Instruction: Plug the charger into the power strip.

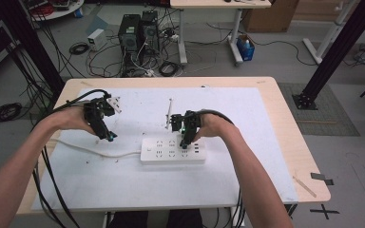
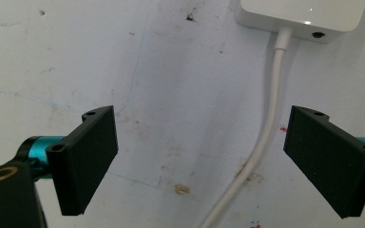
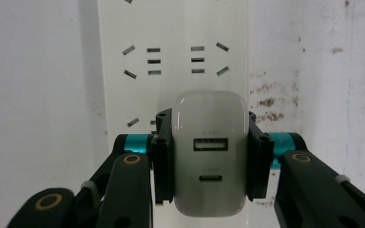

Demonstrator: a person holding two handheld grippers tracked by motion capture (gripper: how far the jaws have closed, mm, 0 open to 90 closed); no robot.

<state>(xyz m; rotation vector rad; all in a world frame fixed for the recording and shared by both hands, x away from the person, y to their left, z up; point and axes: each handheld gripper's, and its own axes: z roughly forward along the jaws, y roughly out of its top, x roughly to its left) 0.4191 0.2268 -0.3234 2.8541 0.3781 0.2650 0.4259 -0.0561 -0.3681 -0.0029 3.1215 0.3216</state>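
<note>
While the right gripper (image 3: 210, 156) clamps a white USB charger (image 3: 210, 152) between its 2 jaws over the power strip (image 1: 173, 150) near the table's (image 1: 266, 99) middle, the left gripper (image 2: 199, 156) hangs left, jaws wide, above the strip's cord (image 2: 266, 137).

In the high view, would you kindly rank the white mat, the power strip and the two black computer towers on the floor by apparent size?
1. White mat, clearly largest.
2. Power strip.
3. Computer towers: each looks smaller than the strip, but they stand farther from the camera, so this placing is unsure. The two look alike.
</note>
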